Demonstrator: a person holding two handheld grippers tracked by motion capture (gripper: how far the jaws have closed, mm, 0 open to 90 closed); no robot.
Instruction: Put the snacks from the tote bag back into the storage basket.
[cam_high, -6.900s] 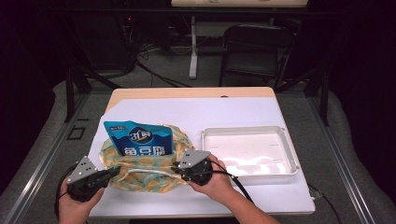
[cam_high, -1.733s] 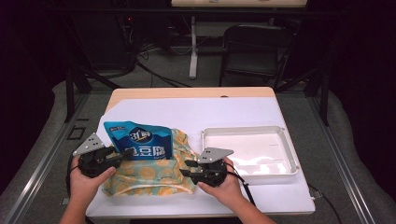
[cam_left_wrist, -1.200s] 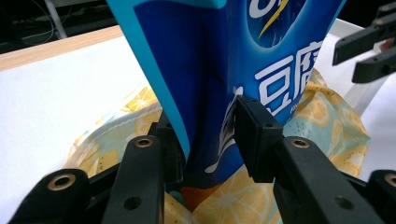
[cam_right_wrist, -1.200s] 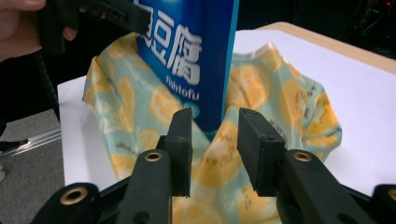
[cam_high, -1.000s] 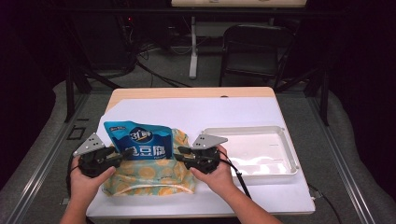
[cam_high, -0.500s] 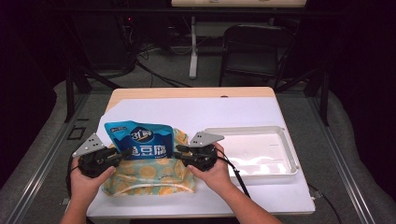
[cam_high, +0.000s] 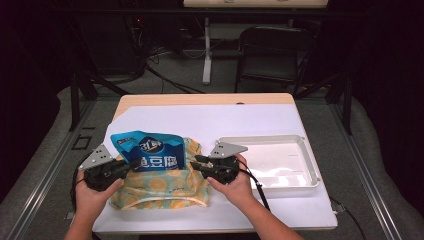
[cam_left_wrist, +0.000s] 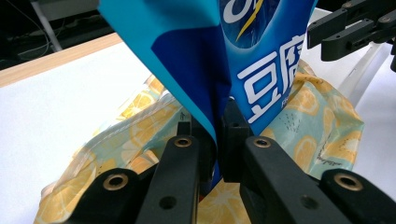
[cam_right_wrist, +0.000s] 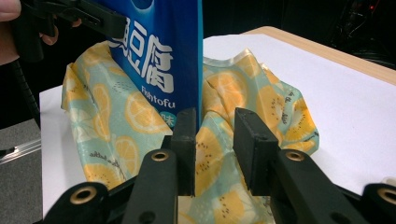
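We see the white table with its wooden far edge, and on its right half the white tray lying flat, in the same place as in the earlier pictures. On the near left part of the table lies the lemon-print bag, a soft cloth pouch in pale green and yellow. Its outline is close to what it was half a second ago.

Rising out of the bag is the blue snack packet, with white characters and the word "Fishtofu" on its face. Compared with nearly seven seconds ago, when it stood tall above the bag, it now sits lower and tilts toward the left.

The left gripper is clenched on the packet: in the left gripper view its jaws pinch the blue edge of the packet between them, with the bag behind. It sits where it was a second ago.

The right gripper has moved in from beside the tray to the packet's right edge. In the right gripper view its jaws stand apart, released, with the packet's edge just above the left jaw and the bag across the gap. We see the left gripper at the top left of that view.
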